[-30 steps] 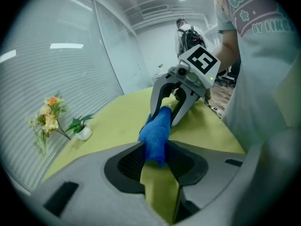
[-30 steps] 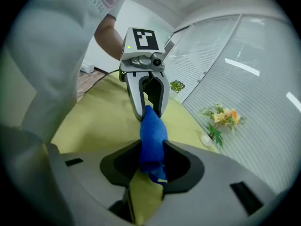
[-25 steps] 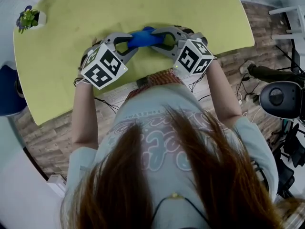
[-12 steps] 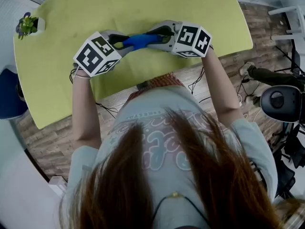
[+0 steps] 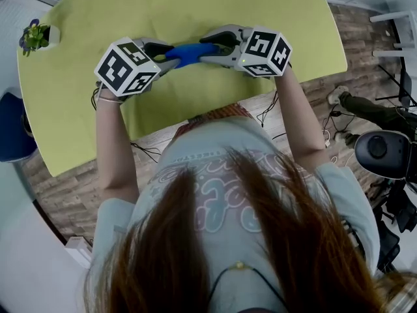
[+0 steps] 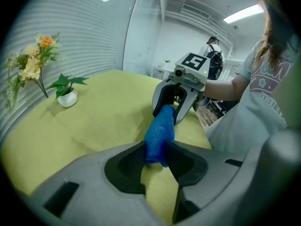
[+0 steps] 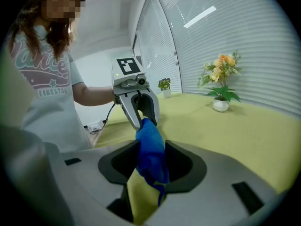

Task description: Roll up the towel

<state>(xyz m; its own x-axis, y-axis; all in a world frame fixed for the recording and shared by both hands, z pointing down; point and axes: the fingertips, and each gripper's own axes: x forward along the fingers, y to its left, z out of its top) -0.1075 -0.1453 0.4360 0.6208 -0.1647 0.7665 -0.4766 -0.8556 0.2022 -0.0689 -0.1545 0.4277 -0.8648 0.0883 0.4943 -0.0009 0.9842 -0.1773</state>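
Note:
A rolled blue towel (image 5: 189,53) hangs just above the yellow-green table (image 5: 273,5), stretched between my two grippers. My left gripper (image 5: 166,51) is shut on its left end; in the left gripper view the pads squeeze the towel (image 6: 159,133) at the left gripper (image 6: 155,155). My right gripper (image 5: 212,47) grips the other end. Its jaws have just been opening, but the towel (image 7: 150,152) still fills the gap between the pads of the right gripper (image 7: 151,163), and a loose corner droops below. Each gripper sees the other across the roll.
A small potted plant (image 5: 36,34) stands at the table's far left corner, with a flower vase (image 6: 30,67) beside it. The table's near edge runs just below the grippers. A black rounded device (image 5: 383,152) and cables sit on the floor to the right.
Both grippers have rolled about their own axes, so the marker cubes show other faces. They have shifted a little further from the person, the towel still held between them.

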